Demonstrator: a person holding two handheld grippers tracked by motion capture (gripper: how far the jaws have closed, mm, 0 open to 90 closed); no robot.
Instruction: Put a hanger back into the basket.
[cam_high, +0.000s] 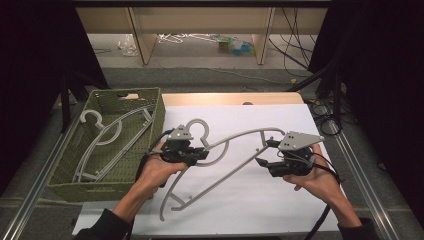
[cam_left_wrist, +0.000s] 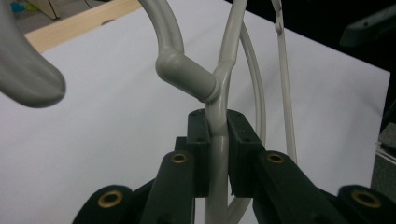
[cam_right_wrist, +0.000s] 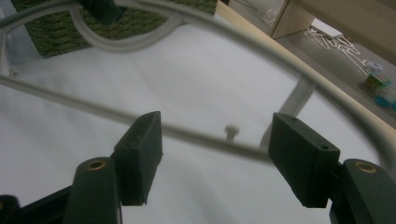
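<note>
the left gripper (cam_left_wrist: 217, 154) is clamped on the grey hanger (cam_high: 235, 150) just below its hook over the white sheet (cam_high: 280, 210), right of the green basket (cam_high: 160, 112), while the right gripper (cam_right_wrist: 215, 158) gapes around its crossbar, so the hanger could swing or twist from that single pinch.

hanger (cam_left_wrist: 218, 140) — lower stem hidden between tongs | hook (cam_left_wrist: 28, 79) — blurred, cut off

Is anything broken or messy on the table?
Nothing looks broken. One grey hanger is held near its hook by the left gripper, and another hanger lies neatly in the green basket.
</note>
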